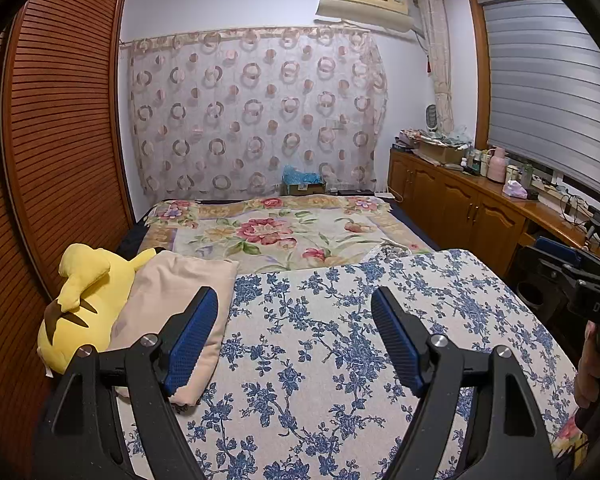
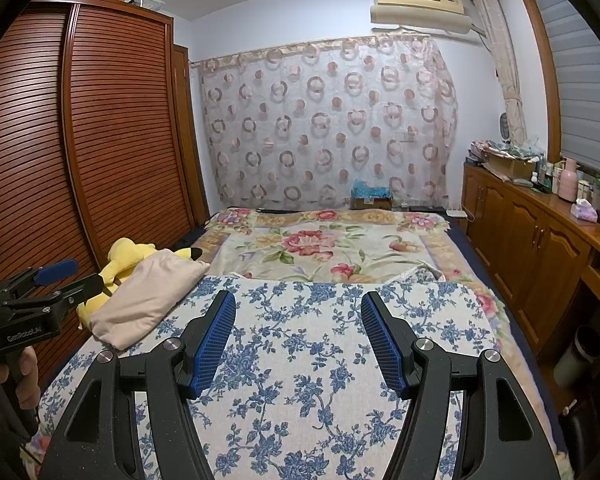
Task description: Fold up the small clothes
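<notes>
We've got the left gripper (image 1: 294, 306) and right gripper (image 2: 298, 310) both hanging over the blue-flowered white bedspread (image 1: 340, 344), jaws spread wide with nothing in them. The folded beige cloth garment (image 1: 172, 312) lies on that bedspread's left edge, just outside the left gripper's left finger (image 1: 194, 336) and well left of the right gripper, leaning on the yellow plush toy (image 1: 80, 300).
</notes>
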A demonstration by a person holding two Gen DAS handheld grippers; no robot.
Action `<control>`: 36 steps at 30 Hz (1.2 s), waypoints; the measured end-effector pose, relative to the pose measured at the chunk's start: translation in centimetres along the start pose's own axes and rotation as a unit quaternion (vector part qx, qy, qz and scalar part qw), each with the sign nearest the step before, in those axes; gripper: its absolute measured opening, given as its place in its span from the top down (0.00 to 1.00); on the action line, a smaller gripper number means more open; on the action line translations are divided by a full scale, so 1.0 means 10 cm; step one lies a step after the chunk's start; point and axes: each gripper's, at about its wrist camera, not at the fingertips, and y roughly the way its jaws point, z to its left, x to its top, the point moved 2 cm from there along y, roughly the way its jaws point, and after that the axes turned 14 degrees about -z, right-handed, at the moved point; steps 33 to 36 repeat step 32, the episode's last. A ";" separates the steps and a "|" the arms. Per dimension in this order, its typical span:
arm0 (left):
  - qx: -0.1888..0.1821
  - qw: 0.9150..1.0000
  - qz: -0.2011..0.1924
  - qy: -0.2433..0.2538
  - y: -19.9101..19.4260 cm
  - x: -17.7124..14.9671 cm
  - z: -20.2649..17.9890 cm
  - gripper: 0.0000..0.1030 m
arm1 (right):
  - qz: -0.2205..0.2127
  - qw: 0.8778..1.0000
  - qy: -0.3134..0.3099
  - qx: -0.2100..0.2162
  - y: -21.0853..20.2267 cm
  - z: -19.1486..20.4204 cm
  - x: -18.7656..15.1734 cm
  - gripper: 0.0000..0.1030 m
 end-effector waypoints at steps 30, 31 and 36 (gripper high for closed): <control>0.001 1.000 -0.001 0.000 0.00 -0.02 0.00 0.23 | -0.001 1.000 0.000 0.002 -0.02 -0.03 -0.01 0.35; 0.000 1.000 -0.001 0.000 0.00 -0.02 0.00 0.22 | -0.001 1.000 0.000 0.003 -0.02 -0.04 -0.01 0.35; 0.000 1.000 -0.001 0.000 0.00 -0.02 0.00 0.22 | -0.001 1.000 0.000 0.002 -0.02 -0.03 -0.02 0.35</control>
